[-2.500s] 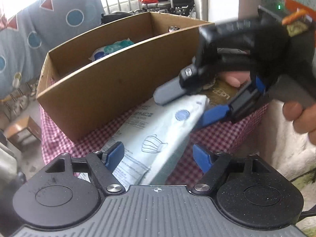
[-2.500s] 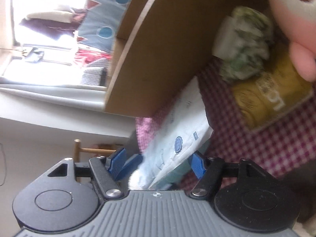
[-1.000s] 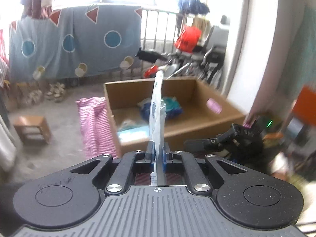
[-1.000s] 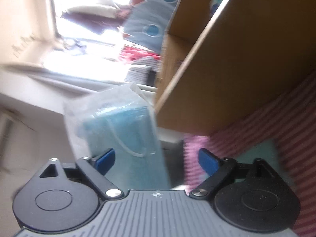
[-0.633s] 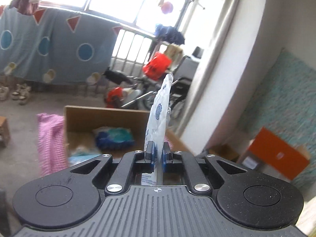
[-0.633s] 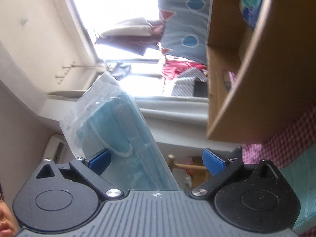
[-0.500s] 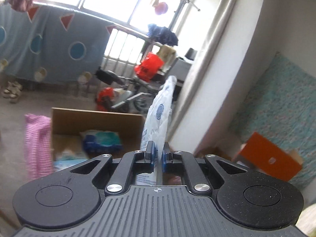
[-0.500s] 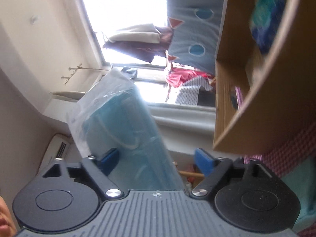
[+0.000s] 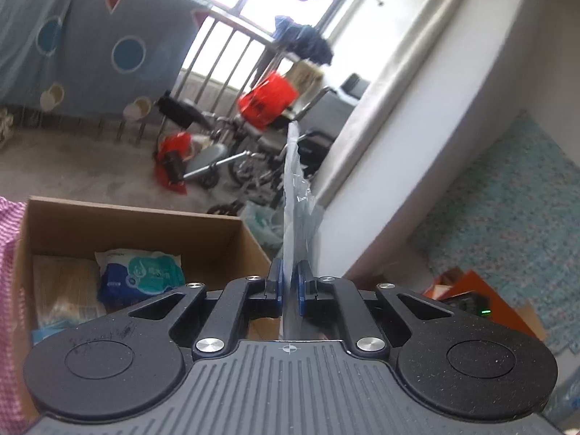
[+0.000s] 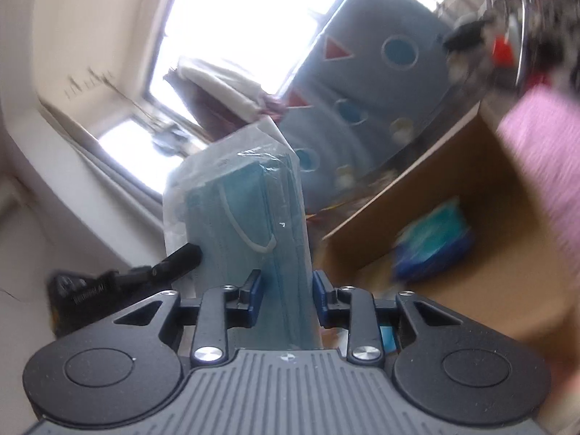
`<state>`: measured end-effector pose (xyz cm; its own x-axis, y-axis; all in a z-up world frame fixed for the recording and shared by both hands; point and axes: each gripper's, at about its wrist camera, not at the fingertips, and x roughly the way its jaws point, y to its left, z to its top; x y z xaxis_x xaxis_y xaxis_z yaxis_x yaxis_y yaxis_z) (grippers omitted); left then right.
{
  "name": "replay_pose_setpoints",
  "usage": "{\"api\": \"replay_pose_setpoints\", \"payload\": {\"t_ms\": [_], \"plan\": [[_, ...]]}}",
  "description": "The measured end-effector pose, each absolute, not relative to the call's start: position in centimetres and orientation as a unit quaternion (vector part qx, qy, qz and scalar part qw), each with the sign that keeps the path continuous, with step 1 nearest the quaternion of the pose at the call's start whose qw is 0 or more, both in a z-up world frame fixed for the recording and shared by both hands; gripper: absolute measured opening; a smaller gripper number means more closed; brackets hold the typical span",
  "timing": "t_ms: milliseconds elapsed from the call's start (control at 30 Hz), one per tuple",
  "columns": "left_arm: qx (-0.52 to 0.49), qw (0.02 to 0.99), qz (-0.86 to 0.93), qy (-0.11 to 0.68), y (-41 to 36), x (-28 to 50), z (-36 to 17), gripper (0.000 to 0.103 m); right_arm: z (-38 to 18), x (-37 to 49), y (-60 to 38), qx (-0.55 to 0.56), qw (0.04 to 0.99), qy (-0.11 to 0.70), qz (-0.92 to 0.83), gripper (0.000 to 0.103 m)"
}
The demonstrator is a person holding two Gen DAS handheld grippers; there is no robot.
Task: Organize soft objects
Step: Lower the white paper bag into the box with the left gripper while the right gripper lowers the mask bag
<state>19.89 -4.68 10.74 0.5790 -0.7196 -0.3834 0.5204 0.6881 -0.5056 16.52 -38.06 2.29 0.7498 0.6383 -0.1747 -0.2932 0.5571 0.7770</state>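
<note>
A clear plastic pack of blue face masks (image 10: 253, 217) is held up in the air between both grippers. My left gripper (image 9: 289, 282) is shut on the pack, which shows edge-on (image 9: 295, 195) in the left wrist view. Its black fingertip (image 10: 174, 257) reaches the pack from the left in the right wrist view. My right gripper (image 10: 284, 290) is closing, and its blue pads sit against both sides of the pack's lower end. The open cardboard box (image 9: 145, 224) lies below and ahead, also seen as a blurred box (image 10: 471, 308) on the right.
A blue and teal wipes pack (image 9: 141, 275) and a pale flat packet (image 9: 61, 290) lie in the box. A pink checked cloth (image 9: 7, 253) hangs at its left. A wheelchair (image 9: 253, 152), a white wall (image 9: 417, 145) and an orange box (image 9: 478, 290) stand beyond.
The right gripper's jaws have narrowed from wide apart onto the mask pack. Both views have swung and risen, and the box has shifted lower and to the side. The left gripper stays shut on the pack.
</note>
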Motion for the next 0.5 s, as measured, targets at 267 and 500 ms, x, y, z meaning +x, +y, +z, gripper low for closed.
{"api": "replay_pose_setpoints", "payload": {"t_ms": [267,500], "plan": [[-0.187,0.843,-0.323,0.389,-9.5,30.1,5.8,0.006,4.1,24.3,-40.2,0.219,0.910,0.312,0.166,0.026],[-0.187,0.802,-0.287,0.489,-12.5,35.6,0.3,0.006,0.6,29.0,-38.5,0.129,0.903,0.397,0.103,0.025]]}}
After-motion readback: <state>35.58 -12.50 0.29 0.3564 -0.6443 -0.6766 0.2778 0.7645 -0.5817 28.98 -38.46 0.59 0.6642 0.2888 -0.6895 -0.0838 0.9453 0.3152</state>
